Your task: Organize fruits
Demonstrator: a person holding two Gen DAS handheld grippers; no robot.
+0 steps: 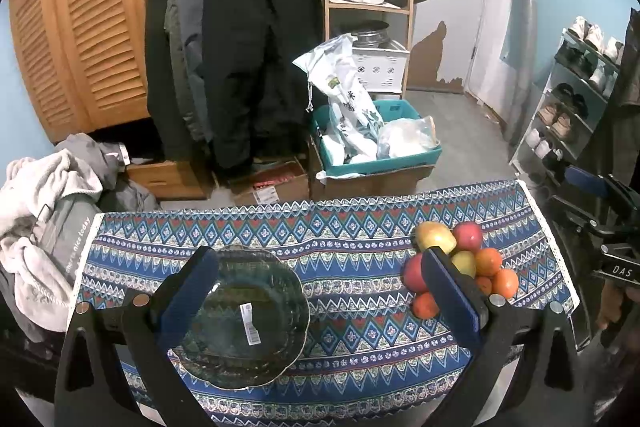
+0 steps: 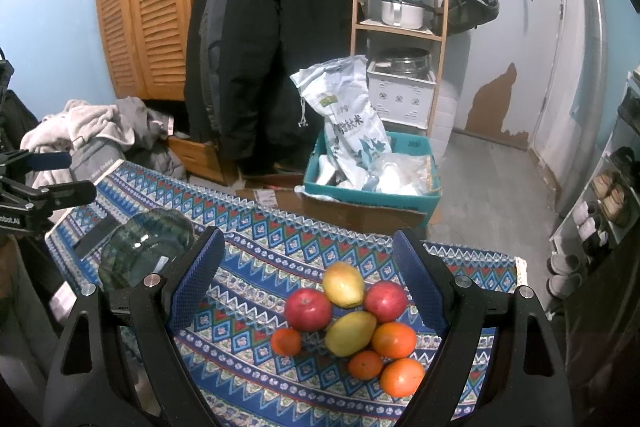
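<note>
While round fruits (image 2: 352, 323) cluster, scalloped glass plate (image 1: 244, 319) lies empty.

Blue walls (image 2: 48, 27), louvred wardrobe (image 2: 140, 7) — grey floor (image 2: 488, 187)

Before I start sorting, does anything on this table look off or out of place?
Nothing is damaged or spilled. The fruit lies loose in a pile on the cloth, while the glass plate sits bare.

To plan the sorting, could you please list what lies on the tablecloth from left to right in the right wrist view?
Dark green glass plate → small orange at the pile's left edge → red apple → yellow-green mango → large orange.
</note>
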